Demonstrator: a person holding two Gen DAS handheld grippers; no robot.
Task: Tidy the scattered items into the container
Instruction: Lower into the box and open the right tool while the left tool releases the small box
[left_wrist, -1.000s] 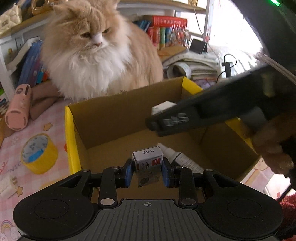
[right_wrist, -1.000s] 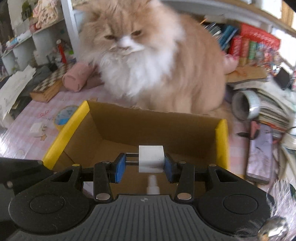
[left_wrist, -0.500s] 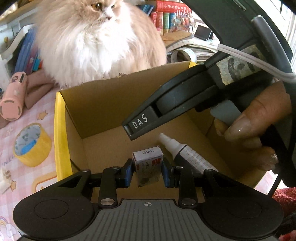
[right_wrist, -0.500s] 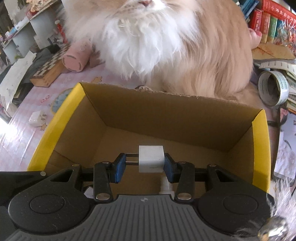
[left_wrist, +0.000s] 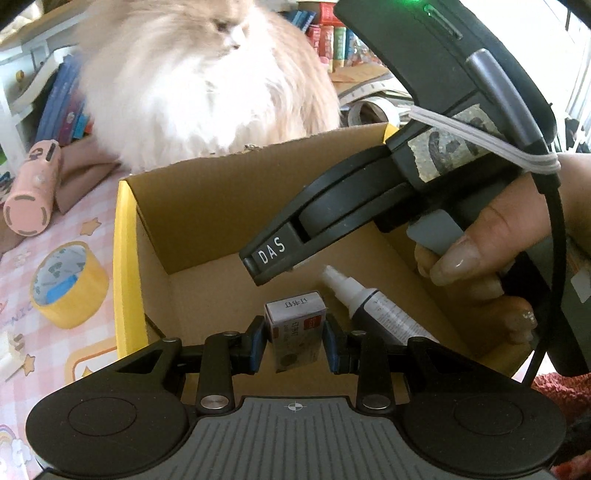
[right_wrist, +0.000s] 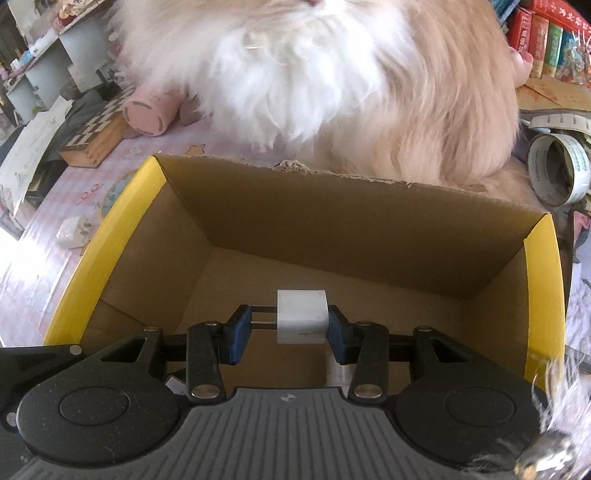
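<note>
Holding both loads over the open cardboard box (right_wrist: 362, 240), the left tongs (left_wrist: 294, 341) clamp a small staple box (left_wrist: 295, 332) and the right tongs (right_wrist: 284, 330) clamp a white plug adapter (right_wrist: 302, 315). Next: lower and release beside the dropper bottle (left_wrist: 373, 306). Legible: "DAS" on the right device.

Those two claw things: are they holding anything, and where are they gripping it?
Left gripper clamps a small staple box by its sides. Right gripper pinches a white charger plug, prong tips to back.

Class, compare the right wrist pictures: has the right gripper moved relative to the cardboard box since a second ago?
Yes. The right gripper, shut on the white charger, has advanced forward and down into the cardboard box; the back wall looms larger and nearer.
</note>
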